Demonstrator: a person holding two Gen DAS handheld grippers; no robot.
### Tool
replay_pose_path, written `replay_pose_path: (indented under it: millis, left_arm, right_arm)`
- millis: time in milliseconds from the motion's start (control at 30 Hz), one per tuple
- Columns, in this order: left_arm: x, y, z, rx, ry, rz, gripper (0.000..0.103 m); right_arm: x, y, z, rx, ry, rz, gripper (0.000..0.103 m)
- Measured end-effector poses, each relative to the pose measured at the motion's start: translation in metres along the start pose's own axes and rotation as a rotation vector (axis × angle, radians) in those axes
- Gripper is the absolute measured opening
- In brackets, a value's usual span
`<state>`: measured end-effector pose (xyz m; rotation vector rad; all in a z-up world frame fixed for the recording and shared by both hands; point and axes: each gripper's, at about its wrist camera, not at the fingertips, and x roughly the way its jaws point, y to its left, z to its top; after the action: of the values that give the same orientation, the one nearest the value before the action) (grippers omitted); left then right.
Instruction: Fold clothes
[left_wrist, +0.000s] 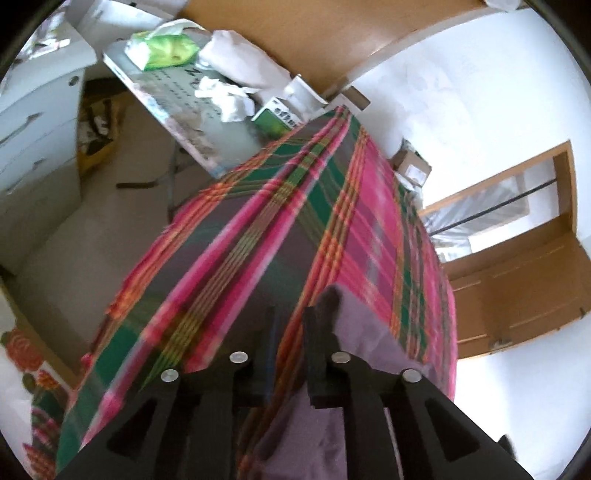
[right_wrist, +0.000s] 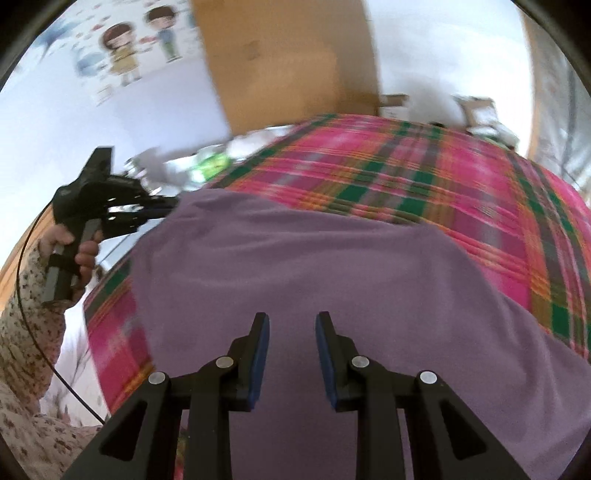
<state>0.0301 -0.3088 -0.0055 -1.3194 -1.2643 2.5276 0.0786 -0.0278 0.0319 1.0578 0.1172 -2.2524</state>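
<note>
**Holding a purple garment over the plaid cloth**

Gripping from the left, my left gripper (left_wrist: 291, 325) has a corner of the purple garment (right_wrist: 314, 266) bunched against its right finger; in the right wrist view its tips sit at the garment's left edge, so I take it as clamped on the fabric, though motion blur softens the detail. My left hand (right_wrist: 79, 254), in a floral sleeve (right_wrist: 26, 332), grasps that gripper's handle.

My right gripper (right_wrist: 291, 334) hovers above the garment with its jaws apart, blue pads (right_wrist: 260, 354) showing and nothing between them.

The garment lies spread on a pink, green and orange plaid cloth (left_wrist: 258, 229). Beyond the cloth, a table (left_wrist: 192, 122) carries a green tissue pack (left_wrist: 162, 50), crumpled white paper (left_wrist: 225, 96) and a green box (left_wrist: 275, 120) whose lettering is too blurred to read. Cartoon children stickers (right_wrist: 142, 44) decorate the wall.
</note>
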Motion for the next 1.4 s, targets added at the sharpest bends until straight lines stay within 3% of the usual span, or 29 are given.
replay_pose_path:
  millis: [133,233,300,433,500,667,800,867,967,1067,1233,1400]
  left_arm:
    - [-0.01,0.009,-0.015,-0.019,0.01,0.005,0.015]
    - [-0.018,0.015,-0.025,-0.042,0.005,0.002,0.015]
    - [-0.021,0.017,-0.031,-0.052,0.004,-0.007,0.023]
    - [-0.029,0.023,-0.043,-0.084,-0.009,-0.01,0.024]
    - [-0.033,0.027,-0.049,-0.116,-0.011,-0.03,0.031]
    - [-0.037,0.029,-0.06,-0.142,-0.005,-0.053,0.032]
    - [-0.038,0.028,-0.068,-0.149,0.006,-0.063,0.032]
    - [-0.038,0.028,-0.071,-0.152,0.011,-0.067,0.032]
    - [-0.038,0.027,-0.077,-0.158,0.019,-0.075,0.032]
    - [-0.038,0.026,-0.083,-0.163,0.027,-0.082,0.032]
    - [-0.034,0.023,-0.084,-0.172,0.019,-0.088,0.033]
    - [-0.031,0.023,-0.085,-0.184,0.002,-0.112,0.033]
  right_arm:
    - [0.019,0.036,0.014,-0.09,-0.006,0.071,0.026]
    - [0.036,0.061,0.026,-0.119,-0.003,0.125,0.032]
    - [0.046,0.078,0.032,-0.142,-0.001,0.161,0.032]
    - [0.069,0.107,0.04,-0.191,0.018,0.185,0.035]
    - [0.079,0.12,0.043,-0.213,0.032,0.201,0.036]
    - [0.089,0.144,0.046,-0.288,0.01,0.133,0.04]
    - [0.103,0.147,0.049,-0.255,0.038,0.052,0.04]
    - [0.108,0.146,0.05,-0.234,0.048,0.026,0.033]
    - [0.102,0.132,0.052,-0.178,0.037,0.049,0.008]
    - [0.085,0.117,0.057,-0.106,-0.013,0.088,0.0]
    - [0.079,0.102,0.067,-0.035,-0.026,0.147,0.0]
    - [0.082,0.113,0.059,-0.112,-0.004,0.177,0.002]
